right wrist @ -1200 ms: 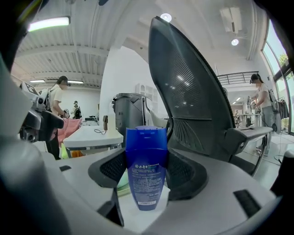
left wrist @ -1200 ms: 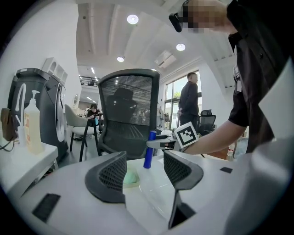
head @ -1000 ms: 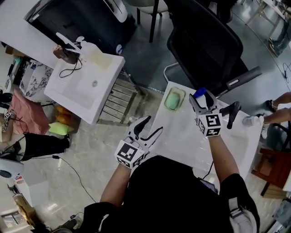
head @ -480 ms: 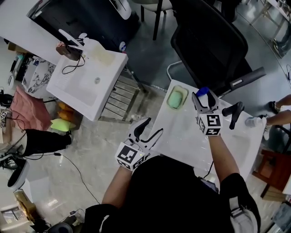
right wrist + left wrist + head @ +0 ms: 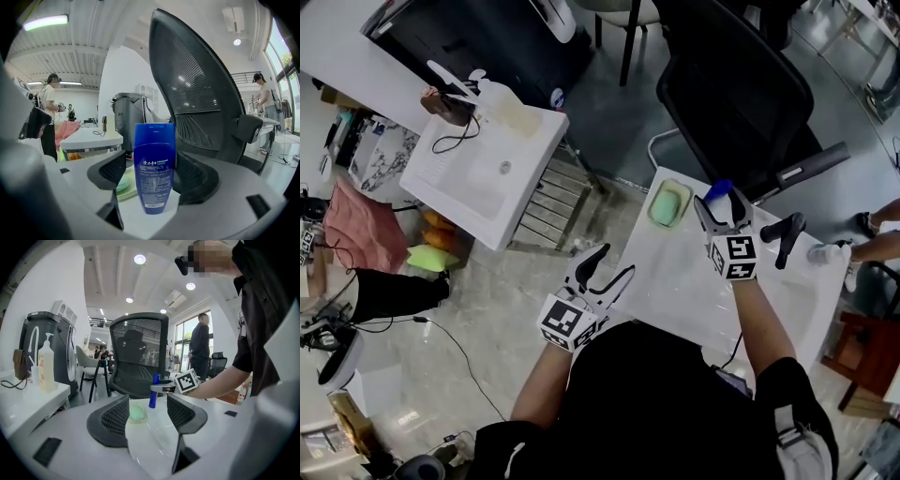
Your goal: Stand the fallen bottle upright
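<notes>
- On the far side of the white counter (image 5: 694, 281), the blue bottle (image 5: 154, 164) is vertical, label reading the right way up, so the tipping-up part of the job looks done.
- The right gripper (image 5: 719, 202) has its fingers pressed against both sides of the bottle, grasping it around mid-height.
- What's left, by my reading: confirm it sits flat, release and back away. No view settles whether its base is touching the counter or just above it.
- Over at the near left corner, the left gripper (image 5: 614, 261) hangs with its fingers spread wide and nothing between them, well apart from the bottle.
- Just left of the bottle lies a pale green dish (image 5: 667, 203); otherwise the counter shows glossy and mostly bare.
- Beyond the counter stands a black mesh chair (image 5: 731, 94), its armrest reaching toward the right edge.
- Far left there's a second white table (image 5: 487, 178) carrying a pump bottle (image 5: 46, 364), with a dark machine behind it.
- Underfoot, pale shiny floor (image 5: 422, 375) with cables and bags scattered at the left; it's an open office space, ceiling lights on, other people standing in the distance.
</notes>
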Tool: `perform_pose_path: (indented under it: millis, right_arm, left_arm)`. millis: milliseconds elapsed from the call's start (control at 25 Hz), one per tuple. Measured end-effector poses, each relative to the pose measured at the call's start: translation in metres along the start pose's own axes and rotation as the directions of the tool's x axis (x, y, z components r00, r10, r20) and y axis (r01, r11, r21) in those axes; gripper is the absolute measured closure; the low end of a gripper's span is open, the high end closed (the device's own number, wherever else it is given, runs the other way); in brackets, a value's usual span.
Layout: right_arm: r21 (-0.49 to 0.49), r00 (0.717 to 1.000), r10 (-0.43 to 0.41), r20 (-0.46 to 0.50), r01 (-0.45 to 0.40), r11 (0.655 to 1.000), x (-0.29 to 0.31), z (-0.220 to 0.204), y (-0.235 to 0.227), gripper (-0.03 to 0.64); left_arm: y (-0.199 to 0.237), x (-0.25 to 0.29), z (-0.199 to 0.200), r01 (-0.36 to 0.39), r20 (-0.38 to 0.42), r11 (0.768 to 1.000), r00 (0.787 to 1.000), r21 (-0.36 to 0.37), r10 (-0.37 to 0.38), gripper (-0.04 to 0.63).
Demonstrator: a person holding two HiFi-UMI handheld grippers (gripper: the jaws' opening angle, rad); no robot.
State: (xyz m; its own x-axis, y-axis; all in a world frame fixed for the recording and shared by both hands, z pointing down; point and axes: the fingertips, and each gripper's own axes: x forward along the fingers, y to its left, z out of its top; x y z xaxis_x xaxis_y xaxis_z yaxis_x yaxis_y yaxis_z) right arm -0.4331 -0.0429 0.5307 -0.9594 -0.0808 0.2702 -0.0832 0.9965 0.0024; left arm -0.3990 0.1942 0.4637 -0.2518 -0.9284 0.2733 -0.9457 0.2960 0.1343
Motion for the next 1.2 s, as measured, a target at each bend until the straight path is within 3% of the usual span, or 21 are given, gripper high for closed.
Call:
perform_pose_path:
  millis: [520,960,1200]
  right_arm:
    - [0.000,0.999,-0.036,0.035,0.036,0.999,-0.024,0.020,0.000,0.281]
    - [0.043,0.990,-0.127,0.055,0.125,0.991,-0.110,0.042,0.006,0.287]
    - [0.053,0.982,-0.169,0.084,0.165,0.985,-0.153,0.044,-0.006,0.425]
  left_arm:
    - [0.001,0.011,0.011,0.041,0.047,0.999,0.998,-0.008,-0.041,0.330]
    - [0.005,0.035,0.020,0.129,0.109,0.992,0.986,-0.010,-0.128,0.356]
    - [0.001,0.038,0.031,0.093,0.137,0.996,0.986,-0.012,-0.090,0.428]
